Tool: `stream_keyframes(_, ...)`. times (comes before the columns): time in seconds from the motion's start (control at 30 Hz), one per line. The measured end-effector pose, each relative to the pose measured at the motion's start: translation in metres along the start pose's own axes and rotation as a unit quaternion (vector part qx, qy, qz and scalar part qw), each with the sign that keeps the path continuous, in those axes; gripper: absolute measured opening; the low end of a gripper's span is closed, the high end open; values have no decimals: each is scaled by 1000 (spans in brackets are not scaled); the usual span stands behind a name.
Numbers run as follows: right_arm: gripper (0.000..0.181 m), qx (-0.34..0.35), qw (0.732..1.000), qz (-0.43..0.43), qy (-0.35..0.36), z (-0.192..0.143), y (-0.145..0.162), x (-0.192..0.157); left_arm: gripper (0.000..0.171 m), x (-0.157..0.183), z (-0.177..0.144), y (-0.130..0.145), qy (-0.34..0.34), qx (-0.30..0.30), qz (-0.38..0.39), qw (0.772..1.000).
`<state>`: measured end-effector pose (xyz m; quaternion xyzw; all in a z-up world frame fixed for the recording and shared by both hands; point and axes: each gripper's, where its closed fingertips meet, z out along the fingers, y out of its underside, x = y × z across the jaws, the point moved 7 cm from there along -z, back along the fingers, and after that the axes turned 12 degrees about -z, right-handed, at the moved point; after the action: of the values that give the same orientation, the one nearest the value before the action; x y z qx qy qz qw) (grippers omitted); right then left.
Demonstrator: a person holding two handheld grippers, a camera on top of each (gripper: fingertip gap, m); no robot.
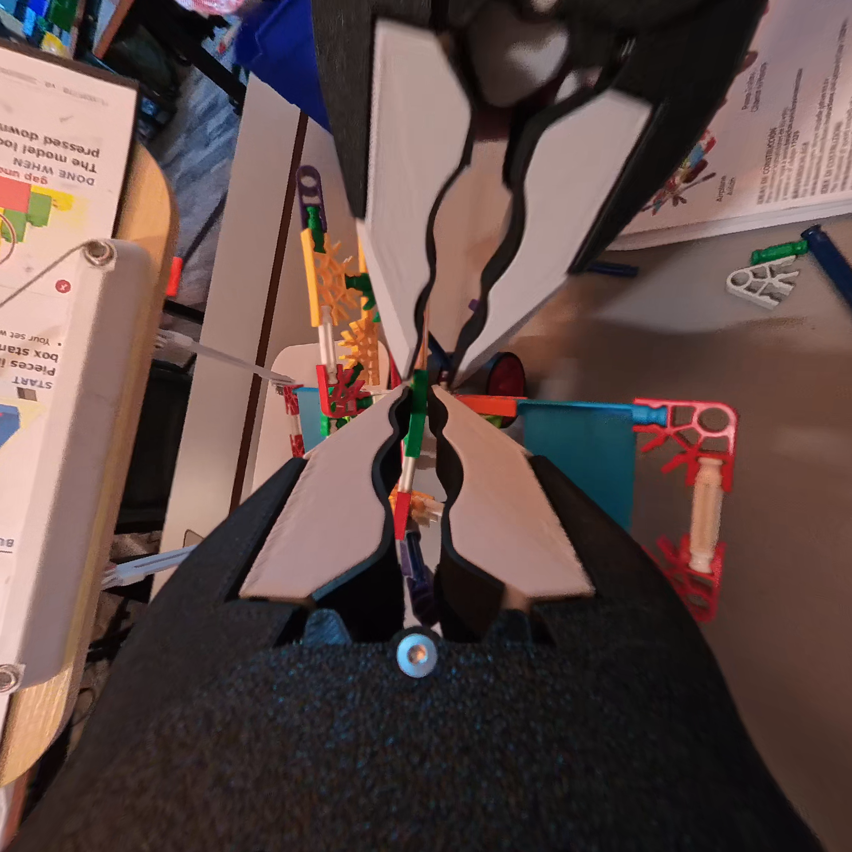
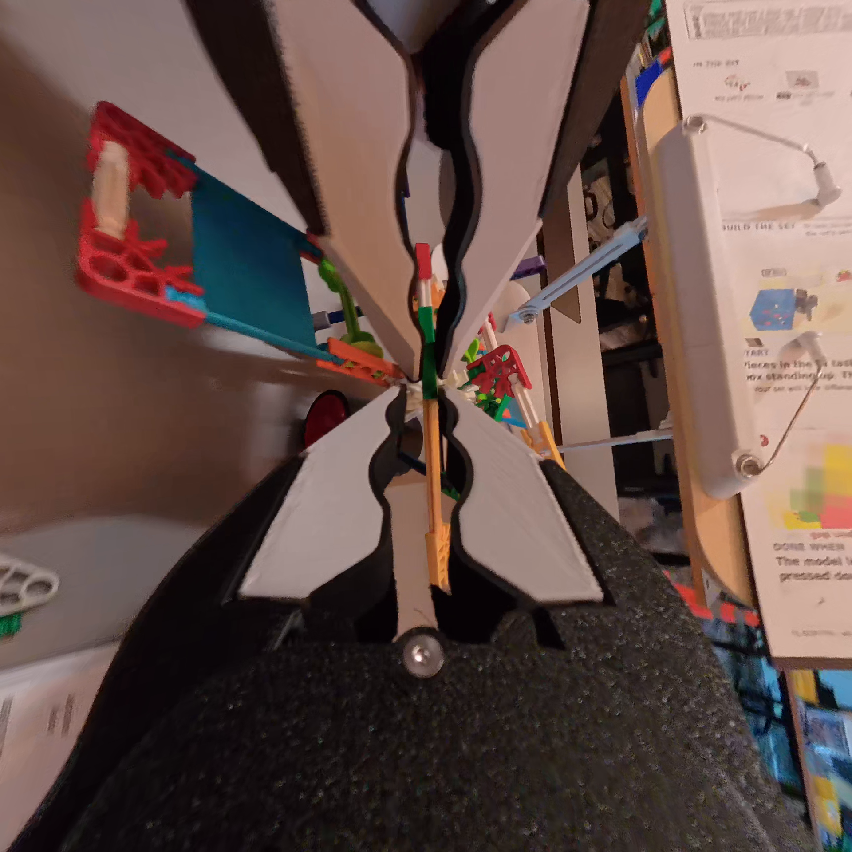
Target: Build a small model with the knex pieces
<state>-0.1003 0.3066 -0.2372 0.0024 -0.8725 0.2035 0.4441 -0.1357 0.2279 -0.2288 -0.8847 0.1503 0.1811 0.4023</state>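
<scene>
Both grippers' jaws seemingly pinch toy model (image 1: 417, 415); instr. sheets nearby.

Dim warm indoor light; your wide-angle views bulge at edges, motion blur smears far jaws, soft shadows on bench (image 1: 691, 346)

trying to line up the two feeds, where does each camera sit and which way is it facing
Left wrist view: sits on the left gripper, looking along its fingers at a green rod of the construction toy model; the right gripper meets it tip to tip from above.
Right wrist view: sits on the right gripper, facing the other way, its fingers around an orange rod; the left gripper comes from above.
Shared: the blue panel with red connectors, the red wheel and the instruction board.
</scene>
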Motion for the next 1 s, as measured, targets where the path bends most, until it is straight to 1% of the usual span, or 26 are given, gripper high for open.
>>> stream_keyframes(0.03, 19, 10, 1000, 0, -17, -7, 1, 2, 6, -1, 0, 1, 5, -5, -3, 1000)
stream_keyframes(0.07, 21, 23, 999, 14, -34, -16, 3, 7, 6, -2, -1, 2, 6, -5, -2, 1000)
stream_keyframes(0.17, 23, 56, 994, 84, -37, -44, 17, 34, 7, -6, -3, 5, 15, -4, -18, 1000)
stream_keyframes(0.2, 23, 54, 992, 107, -42, -52, 25, 42, 7, -8, -4, 6, 19, -3, -19, 1000)
stream_keyframes(0.27, 27, 21, 989, 138, -44, -59, 46, 51, 7, -10, -5, 8, 26, -9, -24, 999)
stream_keyframes(0.3, 32, -1, 988, 149, -44, -60, 56, 52, 7, -12, -6, 9, 27, -14, -24, 999)
stream_keyframes(0.4, 32, -58, 981, 169, -71, -49, 80, 45, 8, -15, -14, 9, 34, -14, -25, 999)
stream_keyframes(0.43, 32, -73, 980, 171, -76, -43, 84, 42, 10, -17, -16, 10, 29, -19, -29, 999)
stream_keyframes(0.47, 32, -82, 979, 169, -81, -37, 87, 38, 17, -19, -18, 11, 21, -24, -33, 999)
stream_keyframes(0.53, 32, -97, 978, 166, -76, -27, 90, 35, 20, -19, -26, 10, 25, -28, -39, 999)
stream_keyframes(0.57, 32, -105, 978, 162, -78, -23, 91, 32, 27, -17, -30, 8, 33, -32, -44, 998)
stream_keyframes(0.6, 32, -108, 979, 153, -77, -20, 91, 30, 36, -13, -34, 5, 45, -38, -49, 997)
stream_keyframes(0.67, 32, -111, 979, 147, -85, -15, 92, 25, 46, 5, -43, -1, 88, -57, -48, 993)
stream_keyframes(0.7, 29, -117, 978, 144, -90, -14, 94, 23, 51, 15, -46, -4, 102, -61, -43, 992)
stream_keyframes(0.73, 15, -121, 980, 135, -87, -13, 94, 22, 57, 25, -49, -6, 115, -66, -38, 990)
stream_keyframes(0.77, 9, -123, 980, 129, -87, -13, 94, 22, 59, 35, -51, -7, 130, -75, -33, 988)
stream_keyframes(0.83, 7, -119, 980, 125, -100, -14, 90, 20, 59, 51, -50, -7, 116, -82, -14, 990)
stream_keyframes(0.87, 7, -118, 979, 125, -105, -15, 88, 19, 56, 58, -49, -3, 113, -95, -7, 989)
stream_keyframes(0.93, 6, -119, 978, 123, -124, -17, 85, 15, 40, 64, -45, 10, 68, -132, 13, 989)
stream_keyframes(1.0, 5, -110, 975, 127, -143, -19, 80, 12, 31, 60, -47, 24, 21, -150, 17, 988)
